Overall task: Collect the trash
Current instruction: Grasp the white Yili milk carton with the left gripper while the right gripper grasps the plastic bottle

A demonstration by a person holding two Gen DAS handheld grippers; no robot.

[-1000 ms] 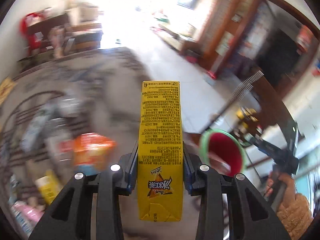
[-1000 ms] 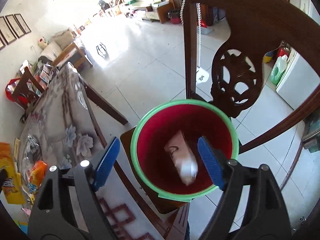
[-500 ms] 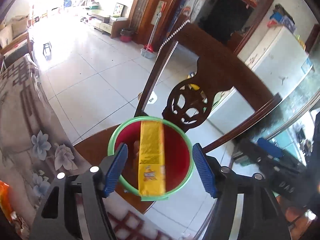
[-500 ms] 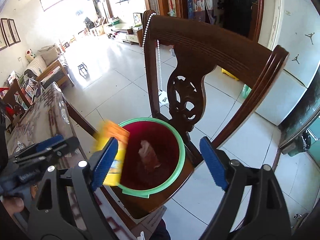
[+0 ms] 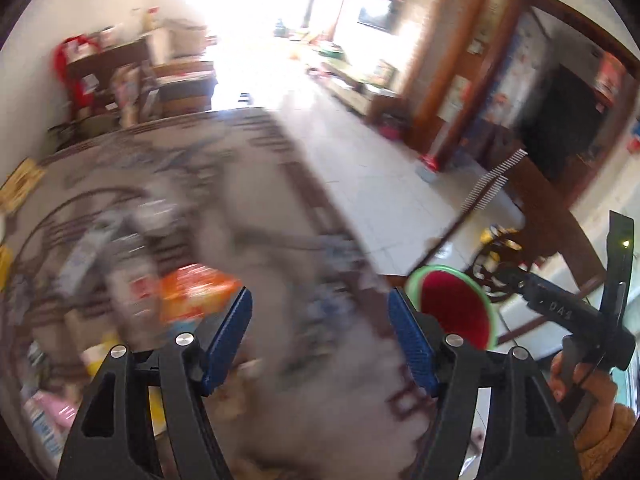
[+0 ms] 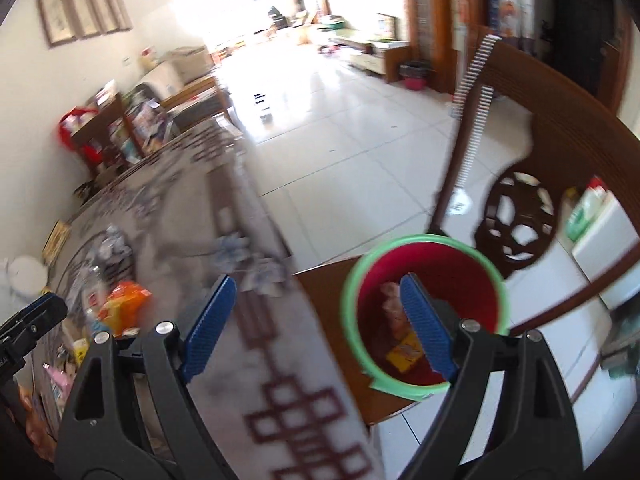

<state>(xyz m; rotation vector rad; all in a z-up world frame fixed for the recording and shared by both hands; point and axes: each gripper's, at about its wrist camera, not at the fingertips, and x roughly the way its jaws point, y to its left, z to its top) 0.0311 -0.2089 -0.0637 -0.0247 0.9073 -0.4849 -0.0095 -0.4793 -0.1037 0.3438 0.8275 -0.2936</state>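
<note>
Pale floor tiles (image 5: 384, 184) and a patterned tablecloth (image 5: 248, 208) fill the left wrist view, blurred; the left gripper (image 5: 320, 332) stands wide with nothing between its blue pads, and an orange packet (image 5: 196, 292) lies among litter on the cloth

Right wrist view: right gripper (image 6: 316, 320) is wide and empty; a green-rimmed red bin (image 6: 424, 392) sits on a wooden chair (image 6: 552, 152) beside the table, and the yellow carton (image 6: 404, 354) lies inside, tilted, long axis unclear
</note>
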